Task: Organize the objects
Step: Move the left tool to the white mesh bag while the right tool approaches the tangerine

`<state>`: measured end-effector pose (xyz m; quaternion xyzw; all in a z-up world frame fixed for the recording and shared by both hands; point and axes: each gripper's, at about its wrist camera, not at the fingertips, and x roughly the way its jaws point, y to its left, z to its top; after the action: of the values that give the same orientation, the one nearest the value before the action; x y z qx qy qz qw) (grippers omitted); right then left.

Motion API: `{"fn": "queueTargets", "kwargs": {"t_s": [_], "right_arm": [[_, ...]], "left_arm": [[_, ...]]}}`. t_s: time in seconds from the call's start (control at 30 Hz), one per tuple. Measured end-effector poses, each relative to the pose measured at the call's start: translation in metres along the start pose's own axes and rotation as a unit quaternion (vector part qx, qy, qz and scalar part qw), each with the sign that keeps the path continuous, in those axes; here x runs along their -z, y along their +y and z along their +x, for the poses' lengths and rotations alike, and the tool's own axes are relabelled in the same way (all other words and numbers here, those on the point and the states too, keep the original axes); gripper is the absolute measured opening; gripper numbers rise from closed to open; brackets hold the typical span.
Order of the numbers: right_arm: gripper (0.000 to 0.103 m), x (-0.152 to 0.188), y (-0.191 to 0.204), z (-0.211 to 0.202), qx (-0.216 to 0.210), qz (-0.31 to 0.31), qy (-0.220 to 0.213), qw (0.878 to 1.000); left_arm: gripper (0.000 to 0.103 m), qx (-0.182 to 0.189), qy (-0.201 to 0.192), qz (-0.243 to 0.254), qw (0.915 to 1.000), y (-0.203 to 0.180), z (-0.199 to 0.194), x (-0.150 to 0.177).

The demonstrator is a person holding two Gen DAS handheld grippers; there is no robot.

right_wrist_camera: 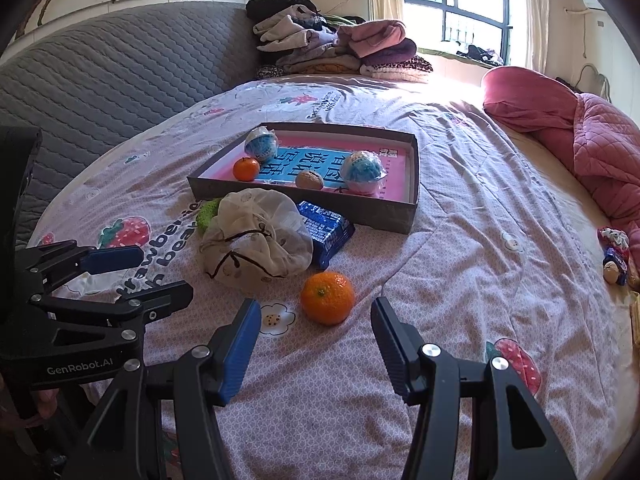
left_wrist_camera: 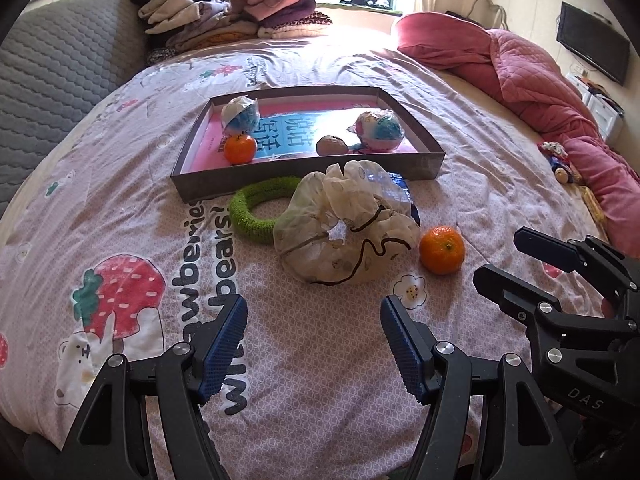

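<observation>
A shallow grey box (left_wrist_camera: 304, 169) (right_wrist_camera: 304, 205) lies on the bed. It holds an orange (left_wrist_camera: 240, 149), a walnut (left_wrist_camera: 331, 146) and two wrapped blue balls (left_wrist_camera: 240, 114) (left_wrist_camera: 380, 130). In front of it lie a green ring (left_wrist_camera: 256, 216), a cream scrunchie (left_wrist_camera: 344, 228) (right_wrist_camera: 256, 240), a blue packet (right_wrist_camera: 326, 232) and a second orange (left_wrist_camera: 442, 250) (right_wrist_camera: 328, 298). My left gripper (left_wrist_camera: 314, 308) (right_wrist_camera: 160, 272) hovers open just short of the scrunchie. My right gripper (right_wrist_camera: 316, 308) (left_wrist_camera: 500, 256) stands open just short of the loose orange. Neither holds anything.
The bedsheet is pink with strawberry and bear prints. A pile of folded clothes (left_wrist_camera: 240, 12) sits at the far end, a rumpled pink quilt (left_wrist_camera: 540, 80) along the right, a grey padded headboard (right_wrist_camera: 100, 80) on the left. Small toys (right_wrist_camera: 614, 252) lie by the quilt.
</observation>
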<state>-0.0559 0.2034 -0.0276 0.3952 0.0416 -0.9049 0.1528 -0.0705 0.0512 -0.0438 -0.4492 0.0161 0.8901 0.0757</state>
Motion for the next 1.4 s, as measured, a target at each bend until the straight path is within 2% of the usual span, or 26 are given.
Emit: {"fn": "queueTargets", "kwargs": {"t_s": [0.47, 0.87, 1.4], "right_arm": [[0.057, 0.005, -0.008, 0.019, 0.01, 0.01, 0.017, 1.0], [0.057, 0.006, -0.015, 0.038, 0.011, 0.022, 0.037, 0.999], [0.057, 0.006, -0.013, 0.052, 0.012, 0.012, 0.042, 0.999]], "left_arm": [[0.071, 0.021, 0.0, 0.006, 0.9998, -0.005, 0.026, -0.003], [0.071, 0.024, 0.004, 0.018, 0.9995, -0.009, 0.05, -0.008], [0.071, 0.035, -0.004, 0.005, 0.9994, 0.002, 0.064, -0.023]]}}
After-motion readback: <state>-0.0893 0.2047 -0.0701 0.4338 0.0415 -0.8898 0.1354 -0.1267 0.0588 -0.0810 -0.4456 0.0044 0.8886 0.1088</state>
